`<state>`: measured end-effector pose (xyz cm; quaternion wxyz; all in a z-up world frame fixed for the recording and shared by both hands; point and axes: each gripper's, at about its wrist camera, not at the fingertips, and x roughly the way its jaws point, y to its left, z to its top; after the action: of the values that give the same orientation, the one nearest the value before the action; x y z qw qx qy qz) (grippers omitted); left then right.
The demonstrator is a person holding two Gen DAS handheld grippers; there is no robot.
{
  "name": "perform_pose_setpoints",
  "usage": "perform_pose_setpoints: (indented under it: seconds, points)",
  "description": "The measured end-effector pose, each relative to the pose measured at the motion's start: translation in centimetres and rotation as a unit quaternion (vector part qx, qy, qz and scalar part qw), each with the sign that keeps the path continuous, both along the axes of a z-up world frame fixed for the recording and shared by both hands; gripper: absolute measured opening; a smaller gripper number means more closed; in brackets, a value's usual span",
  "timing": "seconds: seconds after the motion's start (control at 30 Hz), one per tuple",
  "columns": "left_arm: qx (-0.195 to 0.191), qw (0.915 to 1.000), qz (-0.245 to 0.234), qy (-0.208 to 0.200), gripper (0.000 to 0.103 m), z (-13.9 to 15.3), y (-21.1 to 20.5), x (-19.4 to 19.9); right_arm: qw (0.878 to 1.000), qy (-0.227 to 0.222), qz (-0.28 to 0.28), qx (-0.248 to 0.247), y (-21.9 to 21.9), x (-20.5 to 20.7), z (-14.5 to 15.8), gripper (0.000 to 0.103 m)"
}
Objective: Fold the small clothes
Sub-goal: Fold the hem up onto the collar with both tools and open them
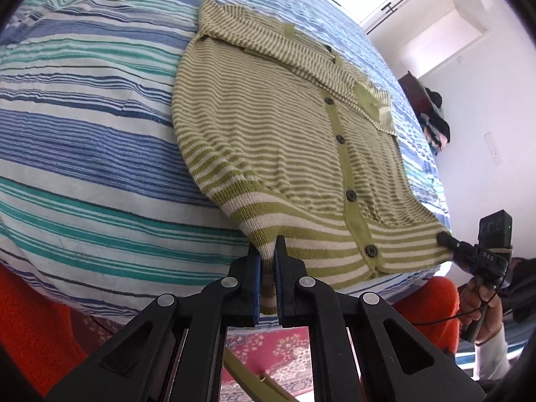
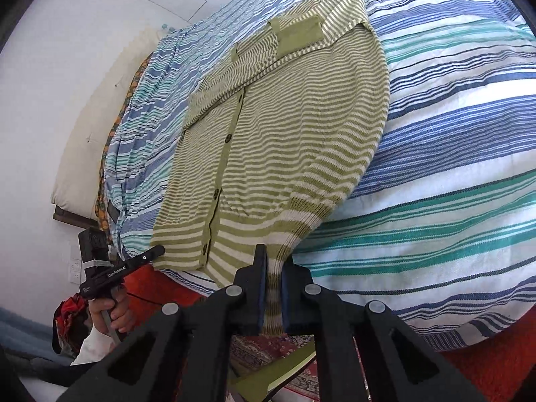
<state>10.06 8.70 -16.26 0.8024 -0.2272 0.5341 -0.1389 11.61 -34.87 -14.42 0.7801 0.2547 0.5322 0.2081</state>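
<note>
A green-and-cream striped cardigan lies buttoned and flat on a bed, with its sleeves folded across the chest at the far end. My left gripper is shut on the near left corner of the hem, with knit pinched between its blue pads. At the hem's other corner, the right gripper shows from the side, tip on the cloth. In the right wrist view my right gripper is shut on the near right hem corner, and the left gripper touches the left corner.
A blue, teal and white striped bedspread covers the bed on all sides of the cardigan. Orange-red fabric hangs below the near bed edge over a patterned rug. Piled clothes sit by the white wall.
</note>
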Motion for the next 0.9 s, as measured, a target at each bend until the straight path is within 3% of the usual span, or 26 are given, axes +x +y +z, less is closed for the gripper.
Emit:
perform_pose_setpoints:
  seconds: [0.13,0.23,0.47,0.77,0.87,0.9]
  points:
    - [-0.017,0.9996,0.021,-0.011,0.005,1.4,0.4,4.5,0.999,-0.04,-0.032,-0.002,-0.3,2.9,2.0,0.007]
    - [0.0,0.9994,0.03,-0.017,0.004,1.8,0.1,9.2,0.997,-0.057,-0.049,-0.02,0.1,6.7,2.3,0.007]
    - [0.04,0.9978,0.043,-0.031,0.005,2.3,-0.6,21.5,0.992,-0.076,-0.096,-0.017,0.0,18.9,1.8,0.007]
    - [0.086,0.9938,0.061,-0.033,0.005,1.6,-1.7,35.0,0.99,-0.082,-0.109,-0.036,0.3,34.4,1.0,0.007]
    - [0.109,0.9906,0.08,-0.021,0.011,0.7,-1.9,38.5,0.989,-0.079,-0.123,-0.032,0.1,38.0,-0.3,0.007]
    - [0.118,0.9882,0.096,-0.02,0.018,0.5,-1.6,39.3,0.989,-0.072,-0.126,-0.034,0.0,39.1,-0.8,0.01]
